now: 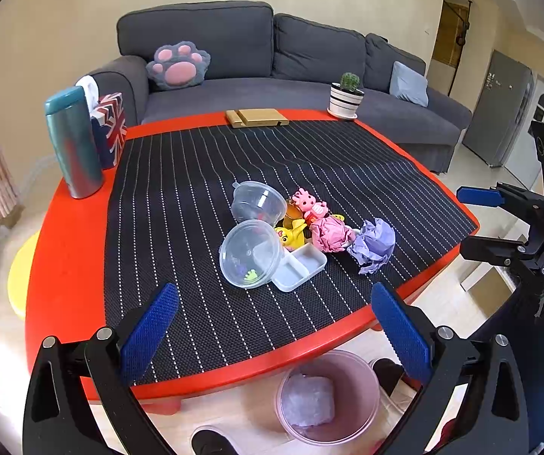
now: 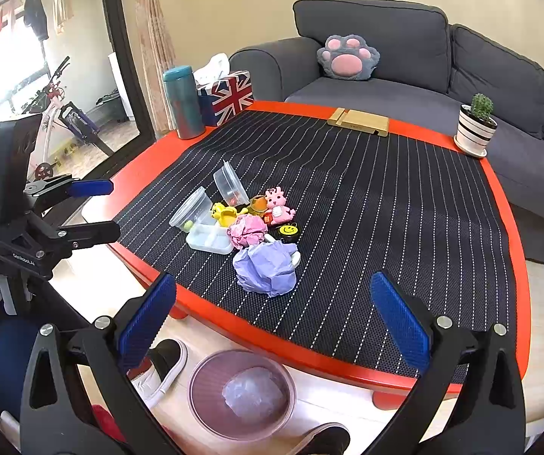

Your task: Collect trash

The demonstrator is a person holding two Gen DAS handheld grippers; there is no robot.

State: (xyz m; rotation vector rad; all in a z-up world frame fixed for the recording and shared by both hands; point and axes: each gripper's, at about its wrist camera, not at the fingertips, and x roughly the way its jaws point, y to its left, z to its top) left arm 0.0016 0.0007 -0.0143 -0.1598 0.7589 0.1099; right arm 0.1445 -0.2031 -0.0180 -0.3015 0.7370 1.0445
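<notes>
Support: red table [image 2: 150,174] covered over most of its top by a black white-striped mat [image 2: 385,220]. On the mat, clustered together: two clear plastic tubs [image 1: 258,201] tipped on their sides, white divided tray [image 1: 300,267], yellow duck toy [image 1: 291,236], pink figurine [image 1: 310,204], smiley badge [image 2: 288,230], crumpled pink paper [image 1: 329,233], crumpled purple paper [image 1: 373,244] (nearest the front edge). Far edge: wooden stand [image 1: 257,117], potted cactus [image 1: 346,96]. Left corner: teal tumbler [image 1: 72,144], Union Jack tissue box [image 1: 110,129]. Floor: pink bin [image 1: 327,396].

walls: cream | floor: pale wood | grey sofa [image 1: 272,76] | bright window [image 2: 14,60]
</notes>
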